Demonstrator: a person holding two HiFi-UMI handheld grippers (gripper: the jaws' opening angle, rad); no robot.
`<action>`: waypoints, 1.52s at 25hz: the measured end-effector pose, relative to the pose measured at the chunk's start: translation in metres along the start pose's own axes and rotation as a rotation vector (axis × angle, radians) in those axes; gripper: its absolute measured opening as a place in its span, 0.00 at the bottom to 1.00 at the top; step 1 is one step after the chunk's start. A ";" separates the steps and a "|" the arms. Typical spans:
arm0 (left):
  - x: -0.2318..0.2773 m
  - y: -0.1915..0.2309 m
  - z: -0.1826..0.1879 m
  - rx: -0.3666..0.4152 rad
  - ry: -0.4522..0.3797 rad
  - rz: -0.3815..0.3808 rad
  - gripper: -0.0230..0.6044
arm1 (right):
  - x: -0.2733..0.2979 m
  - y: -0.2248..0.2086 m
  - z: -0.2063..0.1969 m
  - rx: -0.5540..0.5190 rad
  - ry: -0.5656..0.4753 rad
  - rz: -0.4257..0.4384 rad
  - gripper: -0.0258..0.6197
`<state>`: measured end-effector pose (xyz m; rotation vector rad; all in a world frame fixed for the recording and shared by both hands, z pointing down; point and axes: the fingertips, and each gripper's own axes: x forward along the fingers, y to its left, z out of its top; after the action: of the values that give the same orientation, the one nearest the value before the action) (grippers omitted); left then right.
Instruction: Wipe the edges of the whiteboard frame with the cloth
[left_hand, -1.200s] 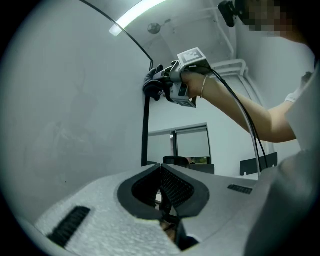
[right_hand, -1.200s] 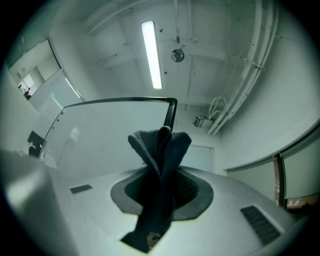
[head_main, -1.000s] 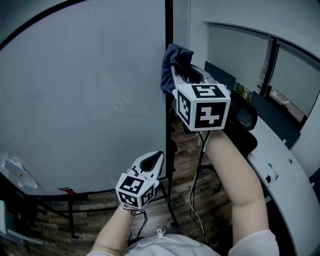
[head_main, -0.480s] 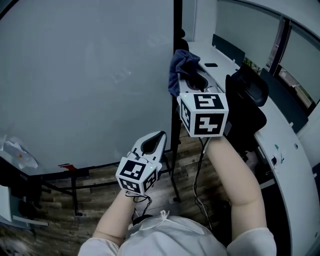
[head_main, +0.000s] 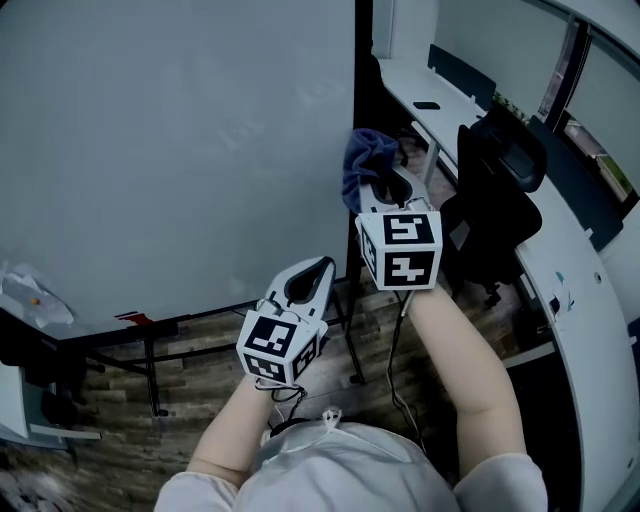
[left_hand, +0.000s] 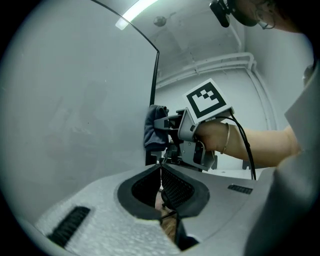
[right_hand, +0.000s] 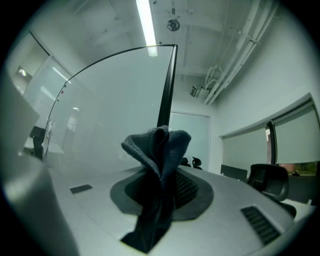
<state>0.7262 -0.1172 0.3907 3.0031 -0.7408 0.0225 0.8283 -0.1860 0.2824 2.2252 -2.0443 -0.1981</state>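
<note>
The whiteboard (head_main: 180, 150) fills the left of the head view, its black right frame edge (head_main: 362, 120) running vertically. My right gripper (head_main: 386, 188) is shut on a dark blue cloth (head_main: 368, 162), which is bunched against that edge. In the right gripper view the cloth (right_hand: 160, 160) stands up between the jaws, with the frame edge (right_hand: 167, 90) just behind it. My left gripper (head_main: 322, 266) hangs lower, to the left of the frame, shut with nothing in it. Its own view shows the closed tips (left_hand: 161, 168), and beyond them the right gripper (left_hand: 186, 141) and the cloth (left_hand: 154, 129).
A black office chair (head_main: 500, 190) stands close on the right, beside a curved white desk (head_main: 585, 270). The whiteboard's stand legs (head_main: 150, 375) rest on wooden floor below. A crumpled plastic bag (head_main: 30, 295) lies at the board's lower left.
My right gripper has slid down the right frame edge with the cloth in it. The left gripper has stayed low beside the frame.
</note>
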 end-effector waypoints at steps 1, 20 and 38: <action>-0.001 0.000 -0.006 0.000 0.010 0.000 0.07 | 0.000 0.001 -0.008 0.006 0.009 0.003 0.17; -0.011 0.023 -0.103 -0.141 0.140 0.051 0.07 | -0.008 0.027 -0.136 -0.067 0.123 -0.037 0.17; -0.024 0.035 -0.185 -0.236 0.247 0.129 0.07 | -0.014 0.046 -0.299 0.061 0.403 -0.028 0.17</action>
<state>0.6883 -0.1278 0.5760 2.6626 -0.8415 0.2849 0.8339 -0.1772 0.5854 2.1130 -1.8216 0.2916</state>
